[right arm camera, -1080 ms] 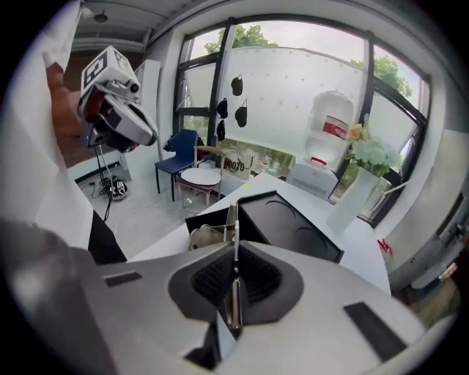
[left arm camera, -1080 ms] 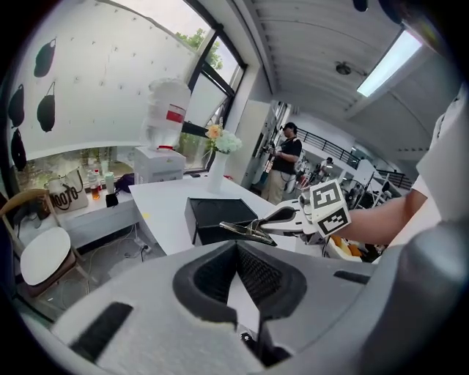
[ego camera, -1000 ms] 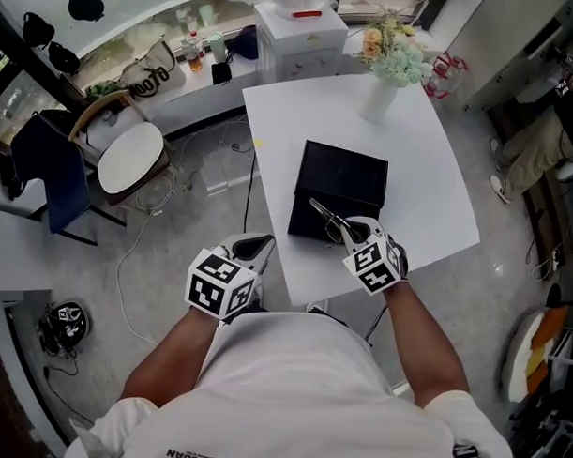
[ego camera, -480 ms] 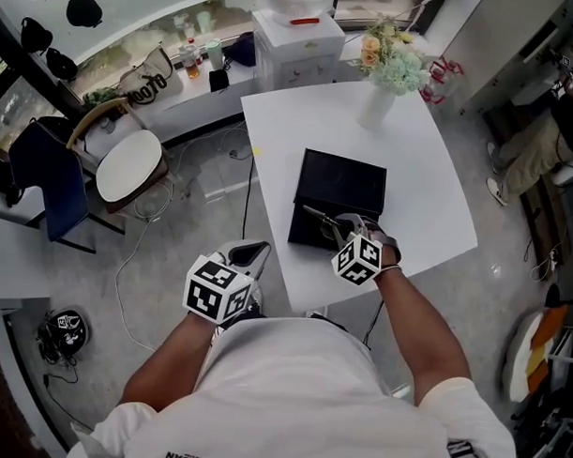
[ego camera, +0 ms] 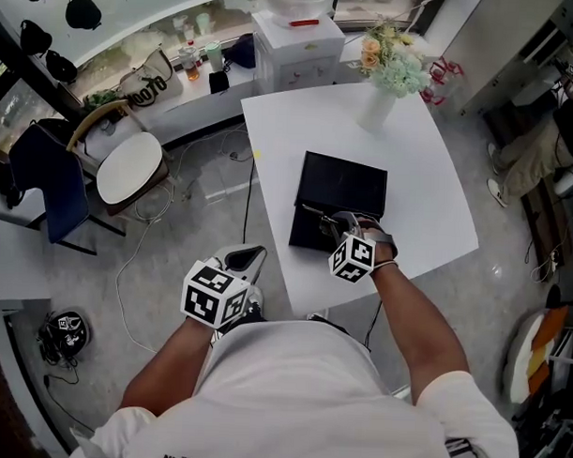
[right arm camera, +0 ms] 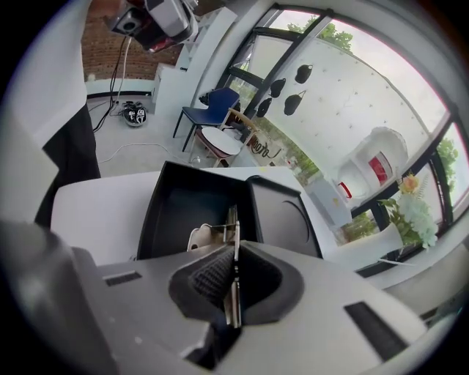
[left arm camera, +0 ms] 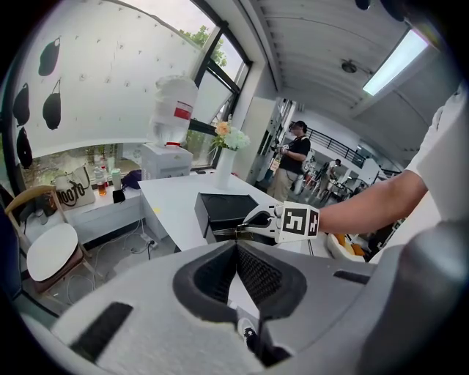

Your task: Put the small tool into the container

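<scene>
A black box (ego camera: 343,181) lies open on the white table (ego camera: 429,181), its empty tray (right arm camera: 183,201) next to its lid (right arm camera: 284,216). My right gripper (ego camera: 330,222) is shut on a small flat metal tool (right arm camera: 232,233). The tool's tip (ego camera: 312,213) sticks out over the near end of the tray. From the left gripper view, the right gripper (left arm camera: 258,220) holds the tool (left arm camera: 229,232) at the box's near corner. My left gripper (ego camera: 247,260) hangs off the table's left side above the floor. Its pads meet with nothing between them (left arm camera: 236,247).
A white vase of flowers (ego camera: 387,65) stands at the table's far edge, with a white cabinet (ego camera: 298,41) behind it. A round white stool (ego camera: 129,162), a blue chair (ego camera: 53,182) and cables sit on the floor to the left. A person (left arm camera: 297,150) stands far off.
My right gripper has carried the tool left and forward from the table's near edge to over the box's tray. The left gripper has drifted slightly back.
</scene>
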A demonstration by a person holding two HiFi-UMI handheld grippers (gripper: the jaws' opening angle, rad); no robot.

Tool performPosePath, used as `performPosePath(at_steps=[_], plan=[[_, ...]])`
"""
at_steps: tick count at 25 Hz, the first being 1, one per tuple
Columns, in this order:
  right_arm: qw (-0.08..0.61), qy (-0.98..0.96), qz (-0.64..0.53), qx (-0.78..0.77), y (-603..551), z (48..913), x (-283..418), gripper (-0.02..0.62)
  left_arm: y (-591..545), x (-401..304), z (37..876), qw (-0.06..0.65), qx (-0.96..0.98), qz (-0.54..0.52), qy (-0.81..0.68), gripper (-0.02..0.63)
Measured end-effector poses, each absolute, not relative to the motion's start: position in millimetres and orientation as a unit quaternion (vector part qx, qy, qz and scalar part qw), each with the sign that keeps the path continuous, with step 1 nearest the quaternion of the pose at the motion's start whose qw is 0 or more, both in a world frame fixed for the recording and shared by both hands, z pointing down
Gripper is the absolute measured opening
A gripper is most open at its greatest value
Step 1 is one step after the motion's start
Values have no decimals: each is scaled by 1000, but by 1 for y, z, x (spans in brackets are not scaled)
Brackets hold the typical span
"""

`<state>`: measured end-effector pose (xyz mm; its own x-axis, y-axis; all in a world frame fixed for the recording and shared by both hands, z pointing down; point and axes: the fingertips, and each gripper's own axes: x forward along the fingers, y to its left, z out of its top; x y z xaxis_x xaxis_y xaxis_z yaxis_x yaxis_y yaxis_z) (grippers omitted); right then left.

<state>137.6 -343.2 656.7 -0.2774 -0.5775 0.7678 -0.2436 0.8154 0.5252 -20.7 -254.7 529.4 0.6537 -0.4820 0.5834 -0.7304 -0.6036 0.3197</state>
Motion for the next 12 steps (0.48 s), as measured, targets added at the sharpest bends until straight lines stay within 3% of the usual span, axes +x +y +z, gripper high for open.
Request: performPosePath(at_steps=[12], plan=[[577,-766,-148,240,-342,683,142,58,-248,-28,533,279,860,228,-362,9]])
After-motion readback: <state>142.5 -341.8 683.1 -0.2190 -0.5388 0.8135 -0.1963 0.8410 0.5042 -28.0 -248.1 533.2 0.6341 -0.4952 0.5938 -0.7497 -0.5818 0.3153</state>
